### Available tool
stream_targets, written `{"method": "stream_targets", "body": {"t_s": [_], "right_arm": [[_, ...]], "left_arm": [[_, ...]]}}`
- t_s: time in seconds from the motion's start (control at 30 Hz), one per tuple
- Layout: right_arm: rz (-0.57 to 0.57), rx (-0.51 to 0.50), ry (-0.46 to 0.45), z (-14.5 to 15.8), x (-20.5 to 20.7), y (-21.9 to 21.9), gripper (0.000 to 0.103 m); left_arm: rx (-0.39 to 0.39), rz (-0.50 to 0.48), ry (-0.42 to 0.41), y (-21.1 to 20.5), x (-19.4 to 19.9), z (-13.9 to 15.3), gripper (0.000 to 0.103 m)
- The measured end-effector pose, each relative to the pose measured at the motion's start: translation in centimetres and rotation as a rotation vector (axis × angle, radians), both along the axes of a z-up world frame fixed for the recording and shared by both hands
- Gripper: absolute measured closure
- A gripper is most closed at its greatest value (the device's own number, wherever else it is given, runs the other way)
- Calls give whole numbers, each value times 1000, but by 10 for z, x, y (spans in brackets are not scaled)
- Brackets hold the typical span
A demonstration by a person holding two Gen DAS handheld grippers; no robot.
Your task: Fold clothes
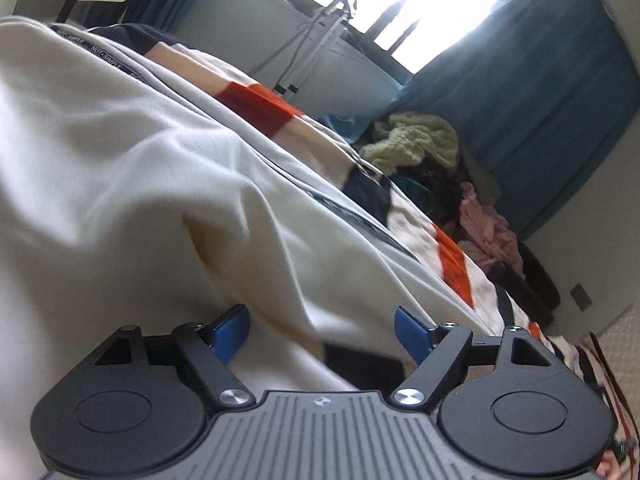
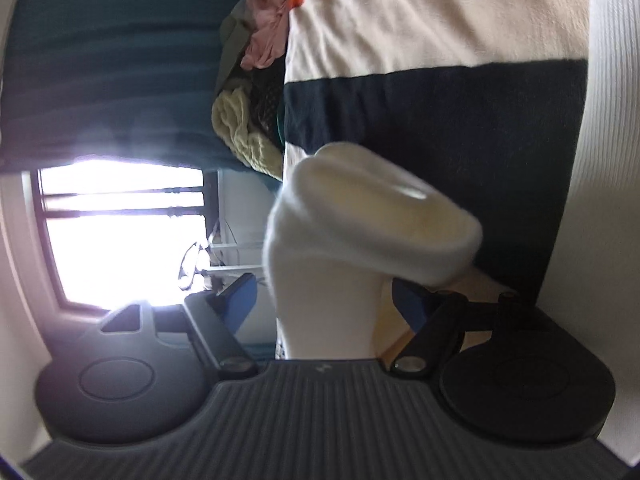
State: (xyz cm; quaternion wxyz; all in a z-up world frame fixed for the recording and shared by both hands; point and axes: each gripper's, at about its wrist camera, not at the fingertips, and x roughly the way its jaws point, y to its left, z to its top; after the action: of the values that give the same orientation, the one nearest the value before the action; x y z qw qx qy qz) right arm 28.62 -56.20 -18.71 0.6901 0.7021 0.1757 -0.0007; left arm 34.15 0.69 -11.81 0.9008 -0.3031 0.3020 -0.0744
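A white garment [image 1: 120, 160] with a black printed band lies rumpled over a bed covered by a cream, orange and navy striped blanket [image 1: 256, 100]. My left gripper [image 1: 322, 334] stands open low over the garment's hem, and a fold of the white cloth runs between its blue fingertips [image 1: 232, 332]. In the right wrist view, which is rolled on its side, a white sleeve end with a thick cuff [image 2: 372, 220] rises between the jaws of my right gripper [image 2: 326, 304]. The jaws stand wide and the left pad [image 2: 242, 302] is clear of the cloth.
A pile of loose clothes [image 1: 420, 144], yellow-green, dark and pink, sits at the far end of the bed [image 2: 248, 128]. Teal curtains [image 1: 540, 100] flank a bright window [image 2: 120, 232]. White ribbed cloth [image 2: 608, 120] fills the right edge of the right wrist view.
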Motion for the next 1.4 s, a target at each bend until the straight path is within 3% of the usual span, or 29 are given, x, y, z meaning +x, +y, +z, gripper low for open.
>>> {"method": "stream_targets", "body": {"t_s": [0.03, 0.13, 0.2, 0.27, 0.33, 0.47, 0.53, 0.63, 0.7, 0.83, 0.93, 1.07, 1.2, 1.33, 1.4], "right_arm": [[-5, 8, 5, -2, 0, -1, 30], [-18, -22, 81, -4, -1, -4, 52], [-43, -20, 112, -6, -2, -5, 68], [-48, -80, 125, 1, -3, -4, 83], [-45, -152, 112, 11, -4, -4, 95], [-84, -249, -17, 38, -21, -6, 96], [-82, -357, -35, 55, -28, -6, 97], [-5, -561, 122, 68, -34, 0, 97], [108, -611, 263, 54, -37, 2, 96], [144, -565, 328, 38, -57, -5, 94], [65, -535, 360, 49, -69, -7, 77], [-63, -654, 377, 65, -76, -5, 34], [-141, -871, 340, 79, -66, -8, 31], [25, -889, 180, 85, -24, -13, 31], [120, -875, 153, 83, 3, -16, 33]], "left_arm": [[-44, 25, 8, 8, 5, -5, 29], [-212, 89, 24, 33, 12, -20, 40], [-270, 114, 43, 45, 16, -27, 50], [-283, 118, 58, 49, 20, -30, 57], [-276, 110, 61, 50, 24, -30, 57], [-275, 87, 66, 51, 29, -30, 56], [-283, 69, 64, 53, 30, -31, 53], [-281, 42, 51, 52, 31, -33, 51], [-274, 36, 45, 50, 33, -34, 50], [-247, 30, 37, 44, 34, -34, 50], [-247, 30, 35, 43, 34, -33, 50], [-245, 27, 32, 41, 33, -34, 50], [-237, 28, 33, 39, 37, -32, 50], [-241, 30, 47, 40, 40, -32, 51], [-244, 39, 62, 42, 41, -32, 55]]}}
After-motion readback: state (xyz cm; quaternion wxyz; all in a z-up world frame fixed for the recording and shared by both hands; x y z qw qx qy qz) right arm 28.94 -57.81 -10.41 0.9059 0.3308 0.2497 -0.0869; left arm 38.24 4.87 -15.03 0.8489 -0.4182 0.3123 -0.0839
